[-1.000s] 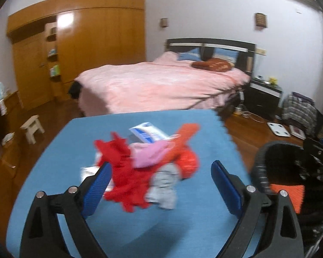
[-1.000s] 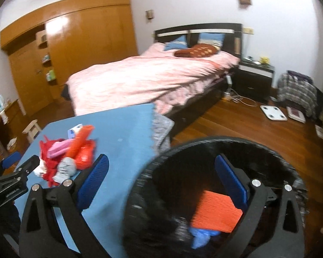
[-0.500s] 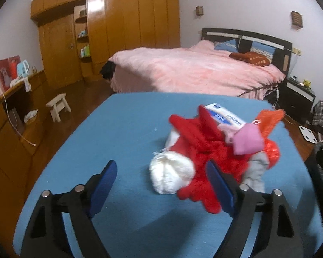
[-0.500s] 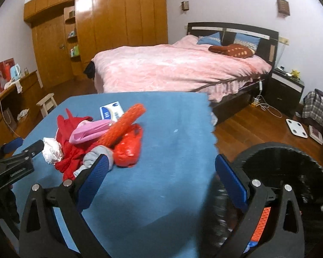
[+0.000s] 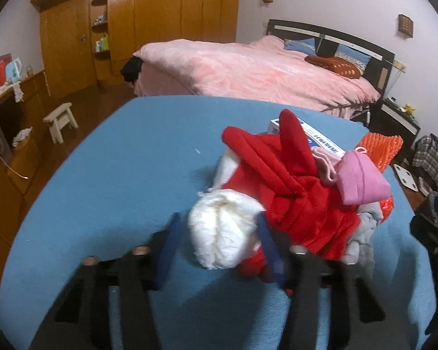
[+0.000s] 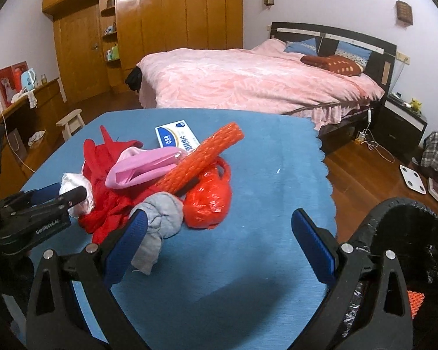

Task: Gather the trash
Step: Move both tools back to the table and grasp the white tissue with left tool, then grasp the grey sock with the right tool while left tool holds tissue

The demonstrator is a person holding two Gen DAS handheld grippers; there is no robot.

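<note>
White wad (image 5: pixel 224 227) sits between left fingers (image 5: pixel 169 250), not yet clamped; a squeeze at mid-wad is advised, red cloth (image 5: pixel 292 192) kept out. Right fingers (image 6: pixel 312 239) apart, nothing held.

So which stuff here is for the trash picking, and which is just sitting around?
For the job:
- white paper wad, between the left hand-held gripper fingers
- red plastic bag
- orange foam net
- black bin
- right hand-held gripper, open

Just lying about:
- pink bed
- white stool
- floor scale
</note>
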